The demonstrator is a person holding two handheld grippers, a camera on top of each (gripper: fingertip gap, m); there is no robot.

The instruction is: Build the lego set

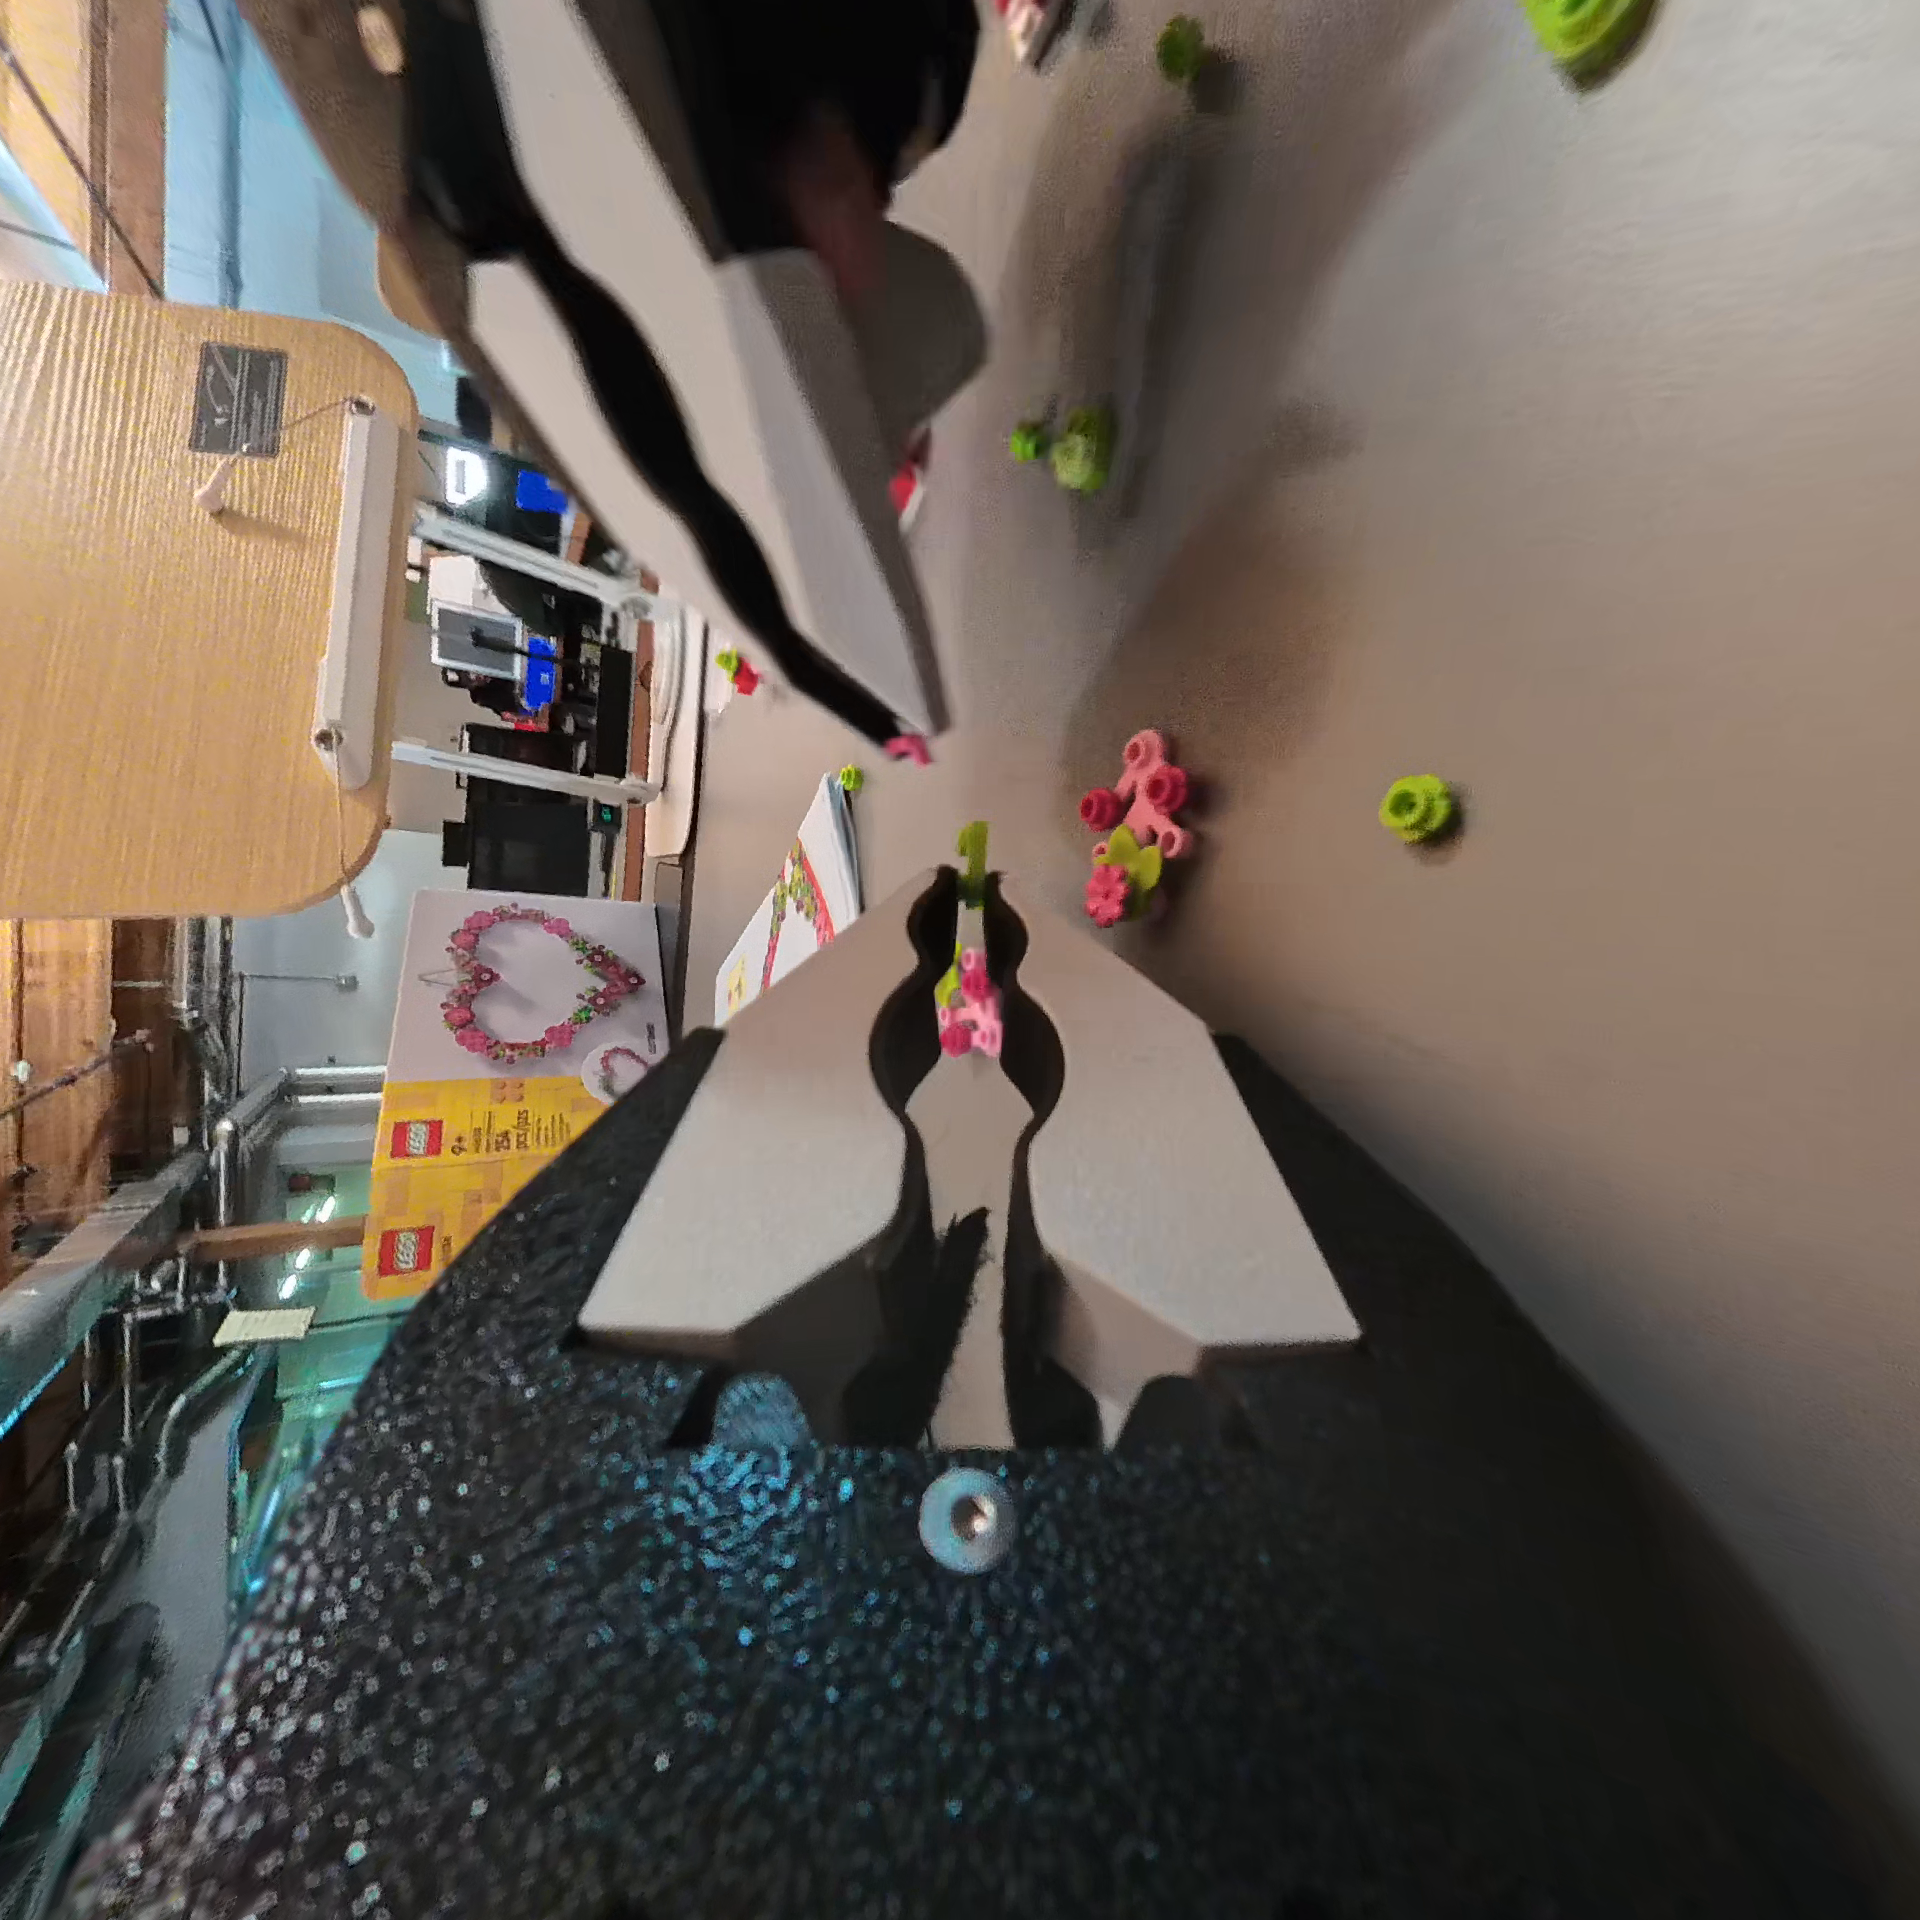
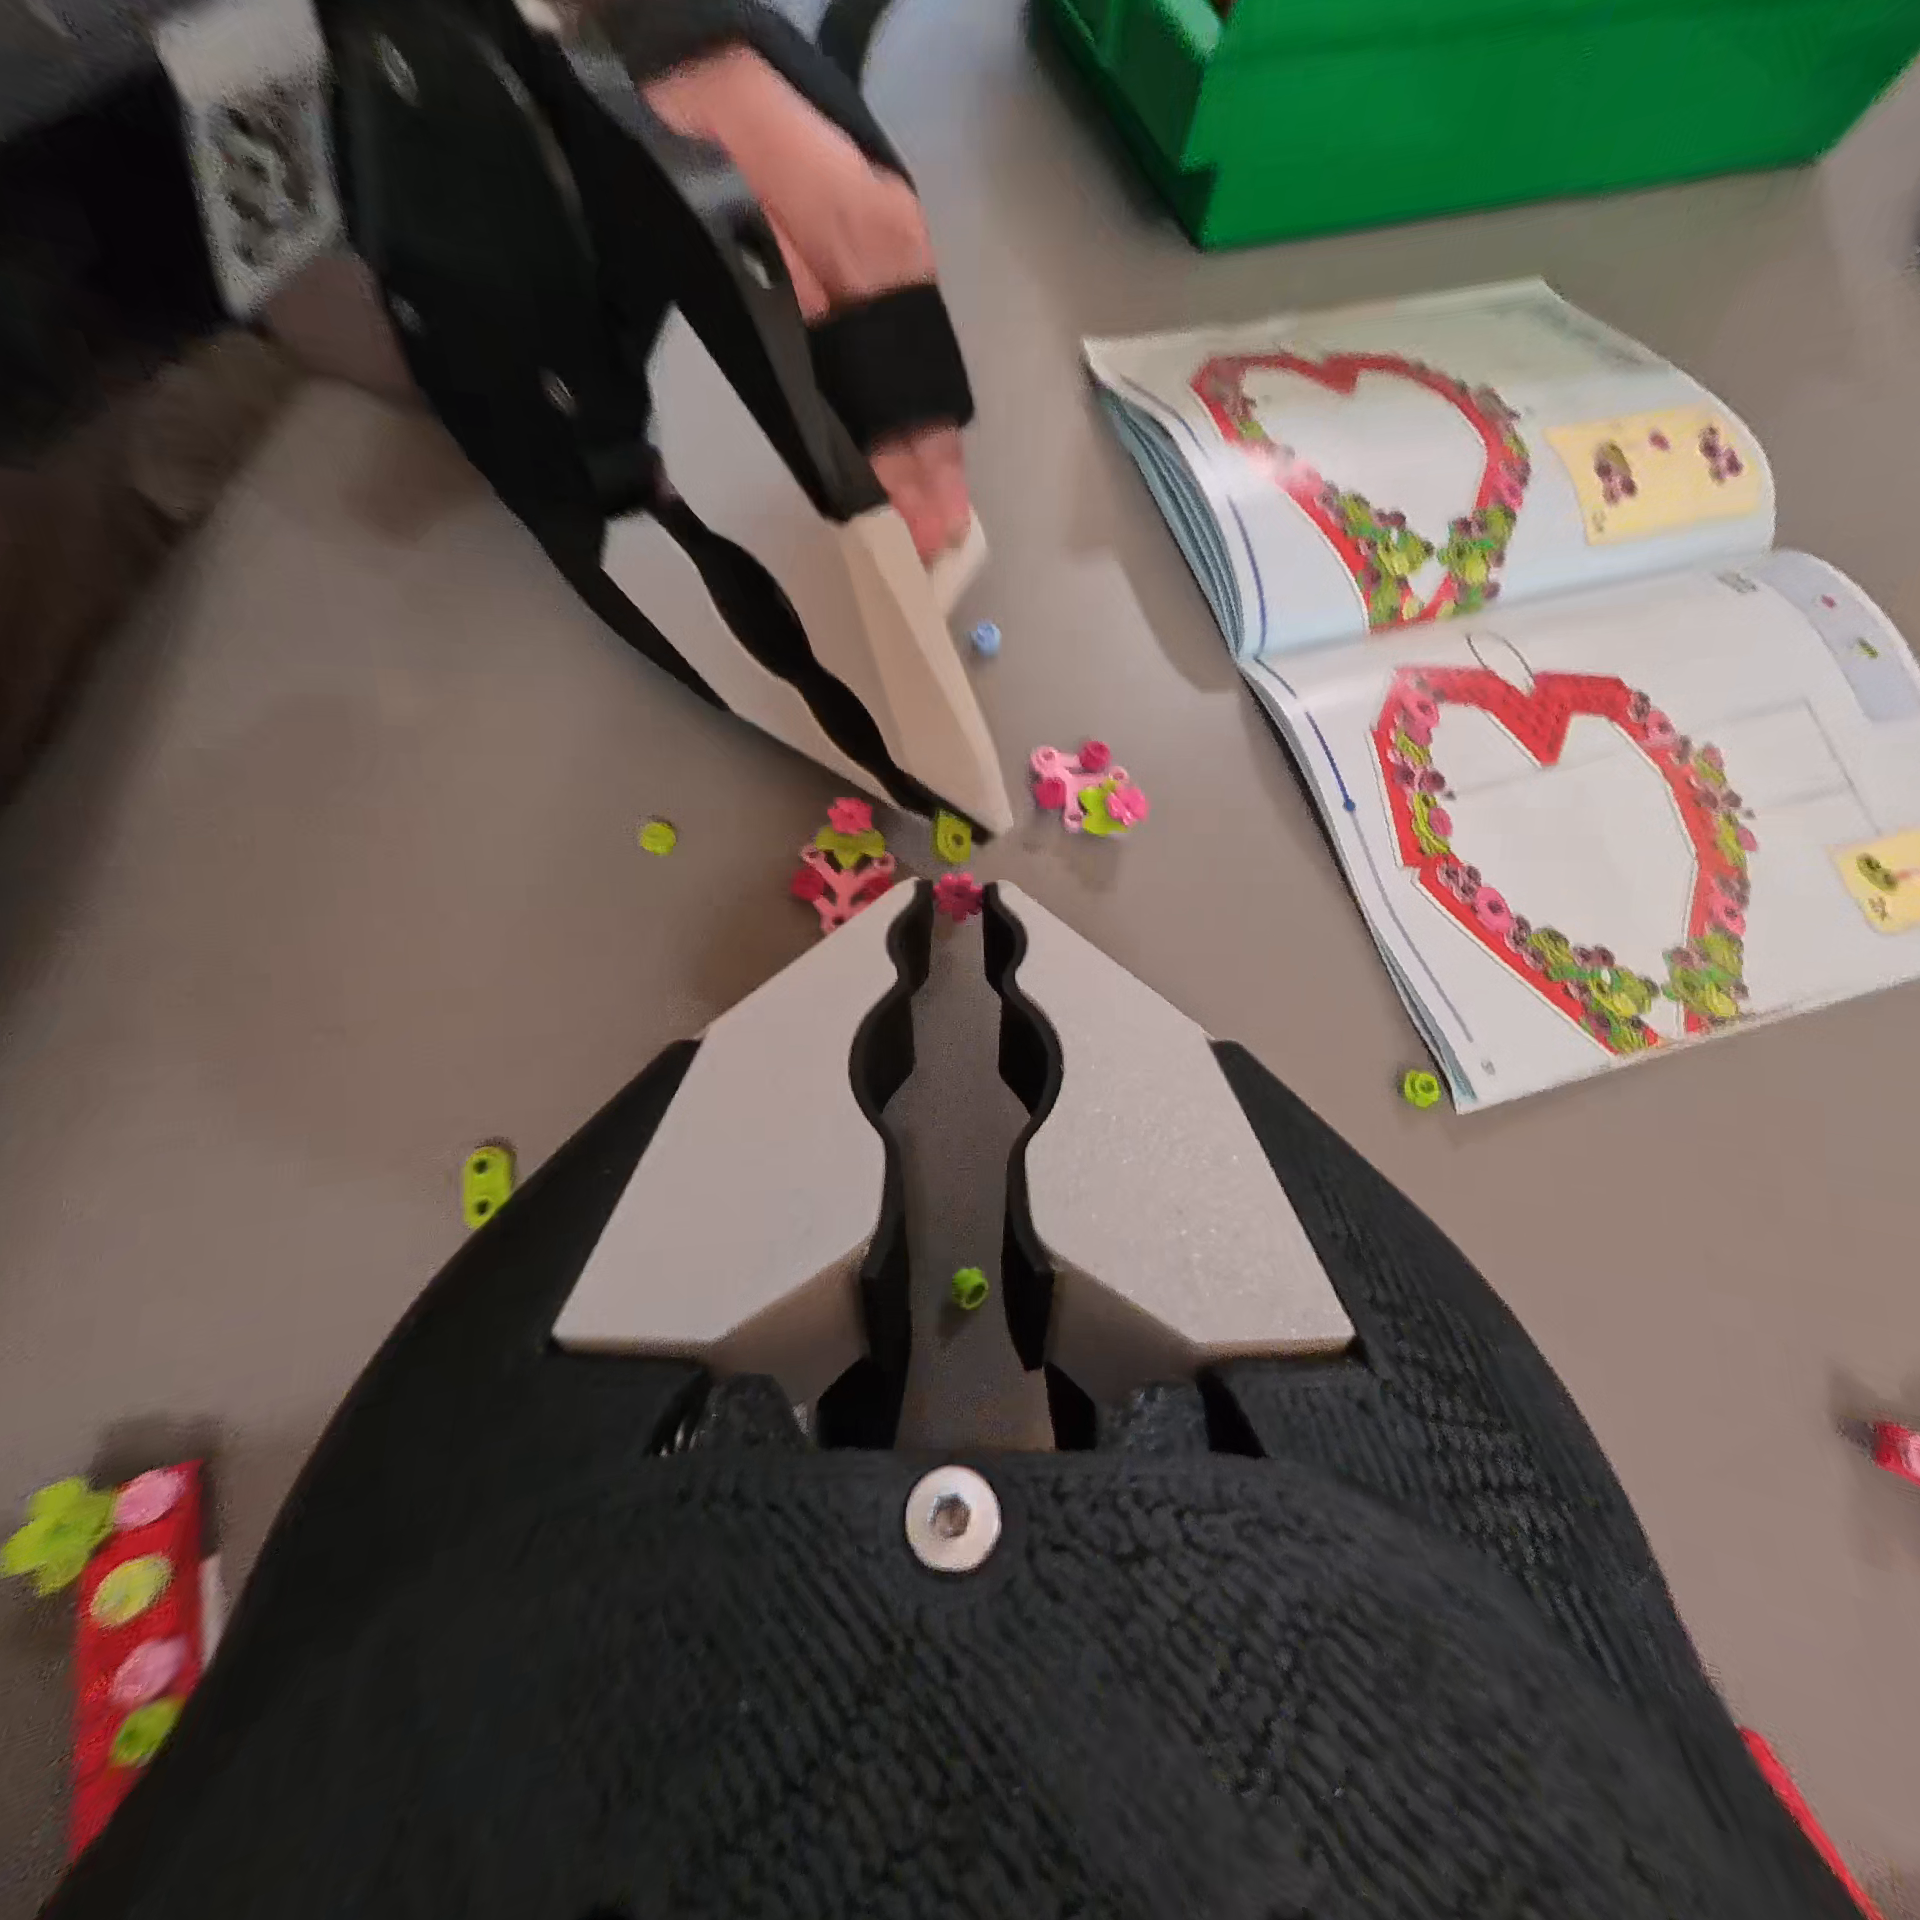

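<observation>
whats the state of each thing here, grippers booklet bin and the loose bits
left gripper: shut on a lime piece
right gripper: shut on a dark pink flower
booklet: open, flat on the table
green bin: upright, contents unseen
two pink clusters: part built, on the table
red strip: studded with round pieces

green bin (image 2: pixel 1455 114) (far corner), grey table (image 2: pixel 312 831)
</observation>
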